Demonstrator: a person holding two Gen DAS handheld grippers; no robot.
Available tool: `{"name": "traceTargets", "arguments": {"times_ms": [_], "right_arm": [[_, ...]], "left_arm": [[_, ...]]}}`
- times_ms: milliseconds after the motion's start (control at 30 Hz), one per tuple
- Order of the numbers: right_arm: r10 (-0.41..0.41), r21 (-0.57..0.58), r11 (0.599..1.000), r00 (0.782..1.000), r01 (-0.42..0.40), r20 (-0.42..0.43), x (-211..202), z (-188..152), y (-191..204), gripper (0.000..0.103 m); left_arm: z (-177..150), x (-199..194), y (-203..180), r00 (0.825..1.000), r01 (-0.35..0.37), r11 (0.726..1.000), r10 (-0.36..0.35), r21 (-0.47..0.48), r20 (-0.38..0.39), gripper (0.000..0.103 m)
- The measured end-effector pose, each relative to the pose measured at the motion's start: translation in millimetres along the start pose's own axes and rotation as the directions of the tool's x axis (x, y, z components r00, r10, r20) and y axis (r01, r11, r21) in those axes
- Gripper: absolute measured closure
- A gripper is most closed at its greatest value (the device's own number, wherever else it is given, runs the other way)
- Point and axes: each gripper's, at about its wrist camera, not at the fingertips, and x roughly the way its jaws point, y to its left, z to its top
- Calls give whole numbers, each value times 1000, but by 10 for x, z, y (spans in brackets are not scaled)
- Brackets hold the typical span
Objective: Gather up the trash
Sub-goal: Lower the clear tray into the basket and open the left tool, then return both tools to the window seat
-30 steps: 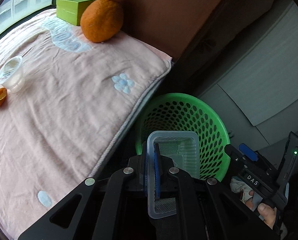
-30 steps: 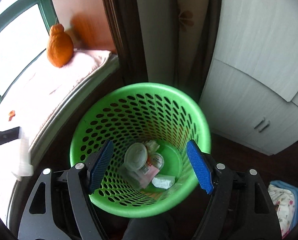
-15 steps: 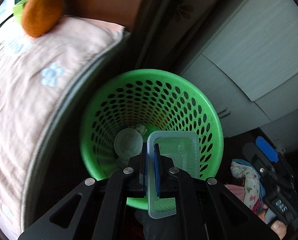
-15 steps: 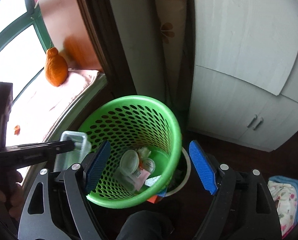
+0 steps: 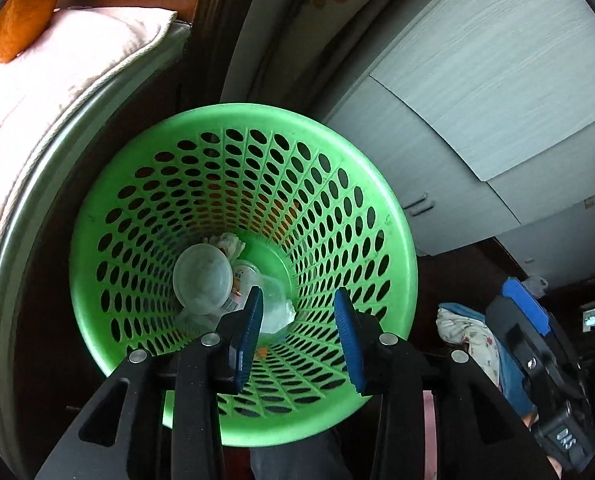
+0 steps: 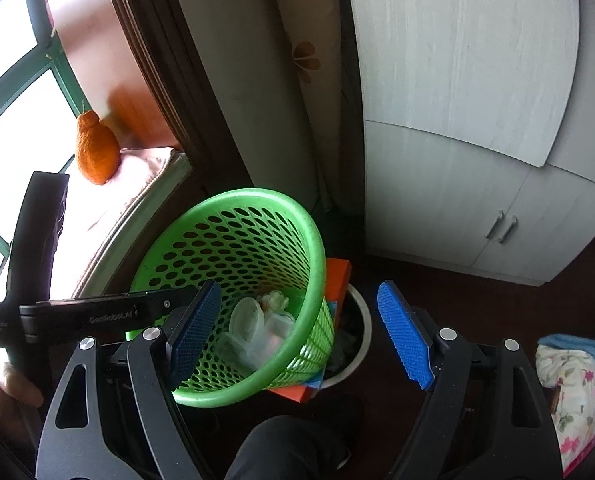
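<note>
A green perforated basket [image 5: 377, 184] stands on the floor beside a padded sill. My left gripper [image 5: 297, 296] hangs over its mouth, jaws opening with nothing between the blue pads. Below them, at the bottom, lie a clear plastic tray [image 5: 275, 308], a round clear lid [image 5: 203, 276] and crumpled paper [image 5: 229, 242]. In the right wrist view the basket [image 6: 257, 196] tilts away, and the left gripper [image 6: 97, 312] reaches over its near rim, held by a hand. My right gripper [image 6: 299, 286] stands open and empty, back from the basket.
An orange fruit [image 6: 97, 152] sits on the pink blanket [image 5: 37, 92] of the sill. White cabinet doors [image 6: 457, 120] stand behind. An orange box [image 6: 337, 276] and a white bowl lie behind the basket. Floral cloth [image 6: 569, 380] is at the right.
My left gripper swung from the sill to over the basket, then opened; the clear tray it held now lies inside. My right gripper drew back from the basket and widened slightly.
</note>
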Motion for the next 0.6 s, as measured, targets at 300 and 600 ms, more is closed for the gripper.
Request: {"name": "traceTargets", "arguments": {"times_ms": [300, 600], "right_arm": [[42, -44, 998, 999, -42, 10, -57, 1, 279, 23], [118, -126, 985, 993, -117, 3, -51, 39, 852, 21]], "left_arm": [[-228, -597, 290, 994, -50, 999, 50, -3, 99, 62], [-558, -1205, 841, 974, -121, 987, 139, -105, 181, 56]]}}
